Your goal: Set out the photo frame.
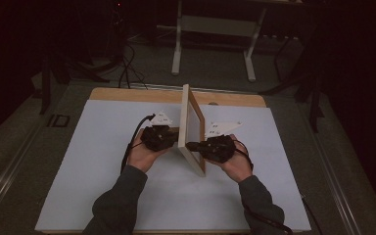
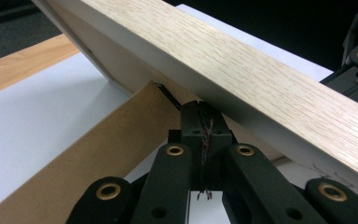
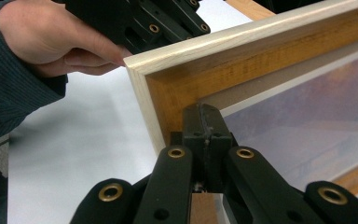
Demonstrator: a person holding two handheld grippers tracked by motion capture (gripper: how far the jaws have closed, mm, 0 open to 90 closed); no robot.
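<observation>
A light wooden picture frame [image 1: 192, 128] stands on edge across the middle of the white mat [image 1: 98, 161]. My left gripper [image 1: 175, 133] is behind it, shut, its tip against the frame's back [image 2: 242, 74], where the brown hardboard stand [image 2: 98, 154] folds out. My right gripper [image 1: 191, 146] faces the front, also shut. Its tip touches the inner border of the frame [image 3: 261, 60] beside the glass [image 3: 307, 126]. Nothing sits between either pair of jaws. In the right gripper view the left hand [image 3: 51, 35] holds its gripper beyond the frame's corner.
The mat covers a wooden tabletop [image 1: 127, 94], which shows as a strip at the far edge. Beyond it stand a white table base [image 1: 213, 27] and dark cables [image 1: 127, 68] on the floor. Bare mat lies to the left and right of both hands.
</observation>
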